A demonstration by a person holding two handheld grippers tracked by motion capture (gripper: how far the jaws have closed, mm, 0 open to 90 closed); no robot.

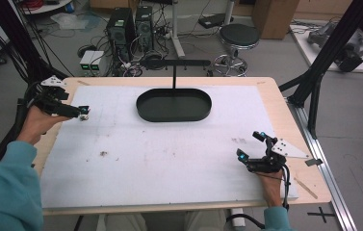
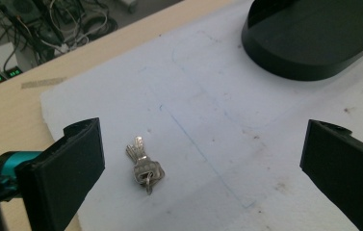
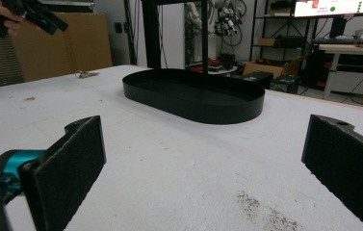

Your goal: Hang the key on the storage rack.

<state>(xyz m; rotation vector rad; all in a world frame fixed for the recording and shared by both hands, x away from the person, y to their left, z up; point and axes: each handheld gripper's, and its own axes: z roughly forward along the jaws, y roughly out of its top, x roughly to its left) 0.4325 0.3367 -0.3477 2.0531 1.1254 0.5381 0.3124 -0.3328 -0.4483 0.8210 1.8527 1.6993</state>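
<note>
We see the keys [image 2: 143, 163] lying flat on the white mat [image 2: 227, 144] beneath the left gripper [image 2: 203, 163], both grippers' jaws spread and empty; small, stiff, slippery metal, we judge, best pinched across the bunched heads.

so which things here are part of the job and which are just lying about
Likely in play:
keys, below the open left gripper
black oval tray
right gripper, open, resting low

Just around:
stool
computer towers
cardboard box

Overhead and both low views share tray [image 1: 174, 105] (black).
</note>
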